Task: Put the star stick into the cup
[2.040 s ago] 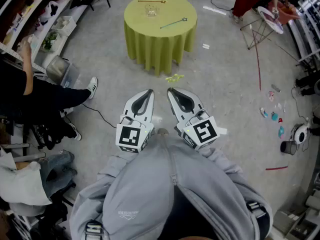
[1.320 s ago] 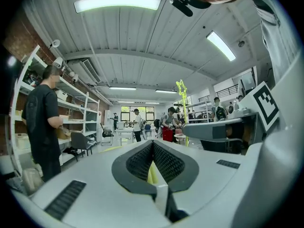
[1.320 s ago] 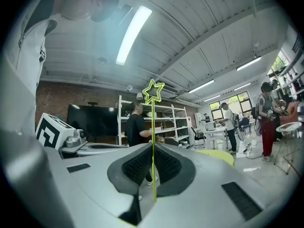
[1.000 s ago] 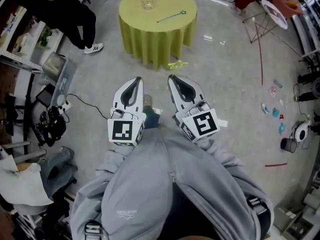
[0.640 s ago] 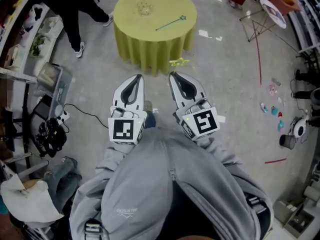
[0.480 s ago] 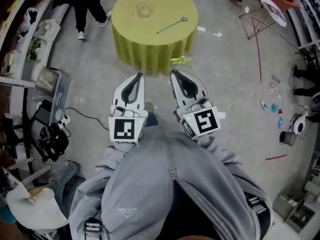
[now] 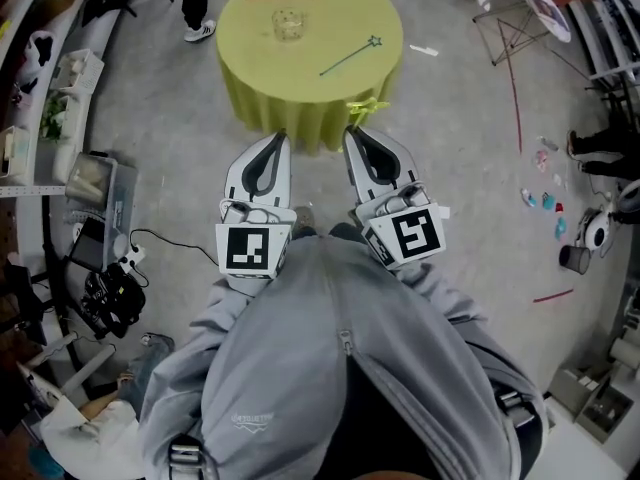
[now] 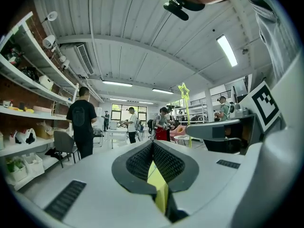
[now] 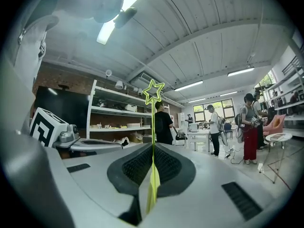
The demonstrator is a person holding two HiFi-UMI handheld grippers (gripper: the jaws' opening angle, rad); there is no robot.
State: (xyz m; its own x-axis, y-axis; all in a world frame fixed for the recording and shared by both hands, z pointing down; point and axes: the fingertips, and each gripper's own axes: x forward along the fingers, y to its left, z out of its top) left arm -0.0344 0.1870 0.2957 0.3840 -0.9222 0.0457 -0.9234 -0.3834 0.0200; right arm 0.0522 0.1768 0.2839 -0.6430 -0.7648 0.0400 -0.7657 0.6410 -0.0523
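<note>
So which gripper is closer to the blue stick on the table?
Right. The right gripper sits in line with the blue stick; the left gripper is off to its left.

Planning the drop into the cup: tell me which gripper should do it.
Right. The right gripper is shut on the yellow-green star stick, which stands up from its jaws. The left gripper is shut and holds no stick. The cup stands on the table ahead.
</note>
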